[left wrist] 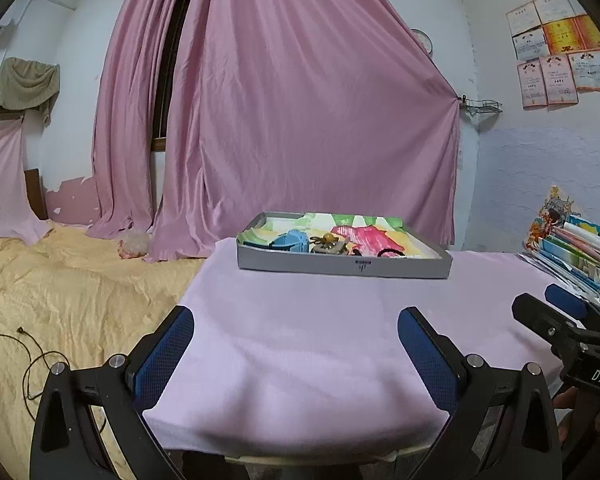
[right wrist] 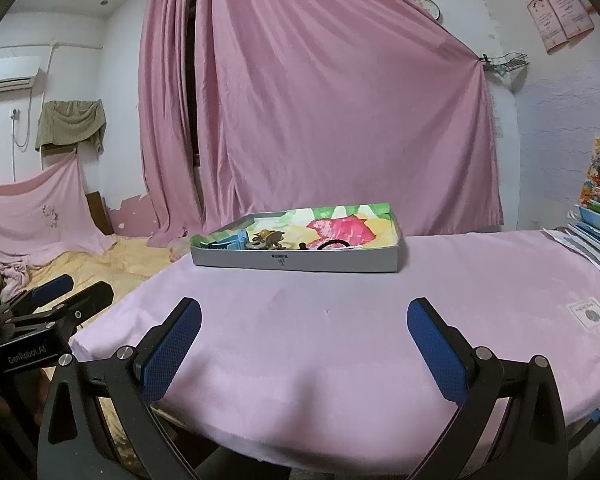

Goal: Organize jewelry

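Pale pink cloth (left wrist: pixel 300 340) covers the table, and the grey tray (left wrist: pixel 340 268) standing on it serves as the landmark for everything else. The tray sits toward the far side of the cloth, just in front of the pink curtain (left wrist: pixel 280 100), and is lined with a paper painted in green, yellow and pink. Inside it, toward its left end, lies a blue clip (left wrist: pixel 292 240); just right of that is a brown and gold trinket (left wrist: pixel 329 243), and further right along the tray's near wall a black hair tie (left wrist: pixel 392 253). In the right wrist view the same three pieces show in the tray: the clip (right wrist: pixel 230 242), the trinket (right wrist: pixel 268 239) and the hair tie (right wrist: pixel 334 245).

The left gripper (left wrist: pixel 296 354) hovers over the near edge of the cloth, well short of the tray, its blue-padded fingers (left wrist: pixel 168 354) spread wide with nothing between them. The right gripper (right wrist: pixel 304 350) hangs likewise on the near side of the tray, its fingers (right wrist: pixel 174 348) wide apart and empty. To the right of the tray, at the table's edge, leans a stack of colourful books (left wrist: pixel 576 248). To the left of the tray, below the table, spreads a yellow bedsheet (left wrist: pixel 68 292).
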`<state>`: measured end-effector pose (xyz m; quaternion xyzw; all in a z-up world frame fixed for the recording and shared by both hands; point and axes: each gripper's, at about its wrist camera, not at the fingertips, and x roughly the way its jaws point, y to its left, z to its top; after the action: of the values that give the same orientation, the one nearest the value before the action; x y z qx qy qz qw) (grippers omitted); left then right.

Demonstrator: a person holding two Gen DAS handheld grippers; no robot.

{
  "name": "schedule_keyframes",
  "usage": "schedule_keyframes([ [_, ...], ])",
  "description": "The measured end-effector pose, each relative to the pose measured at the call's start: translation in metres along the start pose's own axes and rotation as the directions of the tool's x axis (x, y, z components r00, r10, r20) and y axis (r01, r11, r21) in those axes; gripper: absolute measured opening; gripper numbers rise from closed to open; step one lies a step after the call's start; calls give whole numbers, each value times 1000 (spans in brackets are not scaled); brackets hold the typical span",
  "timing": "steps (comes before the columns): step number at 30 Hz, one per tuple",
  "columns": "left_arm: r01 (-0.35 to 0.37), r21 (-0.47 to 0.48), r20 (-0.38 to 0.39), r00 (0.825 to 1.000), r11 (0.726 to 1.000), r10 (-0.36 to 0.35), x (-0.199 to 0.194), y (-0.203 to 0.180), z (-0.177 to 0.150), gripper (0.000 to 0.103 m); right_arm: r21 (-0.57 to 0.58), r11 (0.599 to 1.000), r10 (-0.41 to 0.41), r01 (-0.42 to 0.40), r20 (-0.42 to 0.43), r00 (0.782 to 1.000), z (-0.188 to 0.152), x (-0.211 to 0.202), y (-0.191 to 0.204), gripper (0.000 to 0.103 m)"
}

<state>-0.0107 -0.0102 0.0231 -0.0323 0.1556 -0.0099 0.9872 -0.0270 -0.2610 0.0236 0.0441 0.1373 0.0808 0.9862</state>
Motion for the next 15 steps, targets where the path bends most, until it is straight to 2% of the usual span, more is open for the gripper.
schedule_keyframes([
  [15,-19,-10,20,1000,1000,19,-22,7,-24,102,-14,1000,-5,5,28,1000,-11,-20,8,101],
])
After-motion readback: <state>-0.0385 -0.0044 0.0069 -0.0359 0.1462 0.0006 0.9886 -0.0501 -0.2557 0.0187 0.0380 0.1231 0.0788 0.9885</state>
